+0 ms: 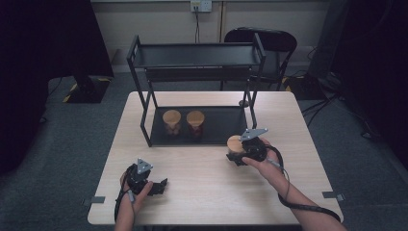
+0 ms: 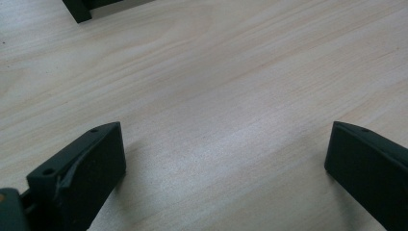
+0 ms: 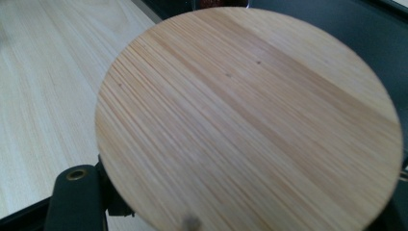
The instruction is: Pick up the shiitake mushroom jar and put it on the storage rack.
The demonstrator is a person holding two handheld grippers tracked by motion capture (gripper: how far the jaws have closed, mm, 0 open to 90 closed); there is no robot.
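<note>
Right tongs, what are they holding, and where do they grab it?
The right tongs hold a jar with a round wooden lid, seemingly below the lid; the exact contact is hidden.

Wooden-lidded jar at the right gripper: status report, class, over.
Right gripper shut on wooden-lidded jar, beside rack. Left gripper open, on table. Two jars already on rack.

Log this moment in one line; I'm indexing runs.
right gripper: shut on wooden-lidded jar | left gripper: open, empty | shelf: two jars
</note>
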